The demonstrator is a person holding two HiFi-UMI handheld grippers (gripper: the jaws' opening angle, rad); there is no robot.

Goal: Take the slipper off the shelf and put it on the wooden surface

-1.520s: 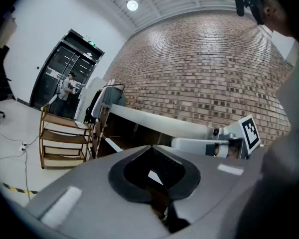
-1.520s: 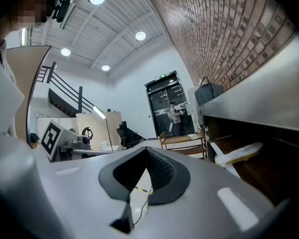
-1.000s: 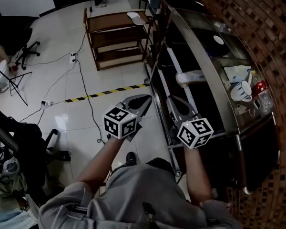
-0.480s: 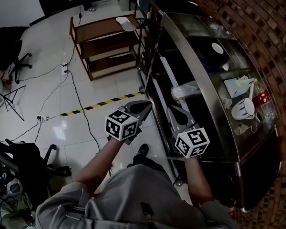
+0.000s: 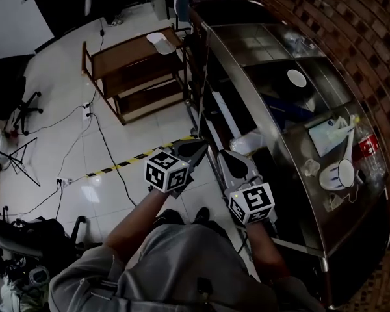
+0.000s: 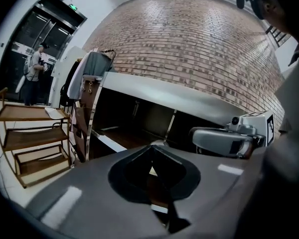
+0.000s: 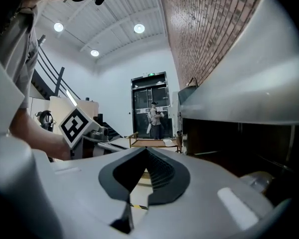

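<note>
Nearest to us, our two forearms reach out over the tiled floor (image 5: 136,125) along the front edge of a long steel bench (image 5: 260,51) with a glass top. The left gripper (image 5: 196,149) has its fingers pressed together with nothing between them. The right gripper (image 5: 230,160), just beside it and closer to the bench's front edge, likewise has its fingers together and empty.

Just past the right gripper's tips, on the lower shelf (image 5: 216,112) under the bench top and near that shelf's front edge, lies a pale rounded thing, the slipper (image 5: 247,142) as far as we can tell; it is close to both grippers but apart from them. On the floor to the left of the grippers runs a strip of yellow-and-black tape (image 5: 117,164).

On the bench top, towards its near right corner, we see a white mug (image 5: 338,174) lying tilted, with a red can (image 5: 367,145) near it at the back edge; further along the top rests a small white disc (image 5: 297,78); behind the bench rises a brick wall (image 5: 351,38).

Further off, beyond the bench's far end and out on the floor, stands a wooden rack (image 5: 133,77) with three levels; a flat white thing (image 5: 157,39) lies at the right corner of its top level; we cannot tell what it is. Farthest away, in the gripper views, a person (image 7: 153,114) stands in a doorway.
</note>
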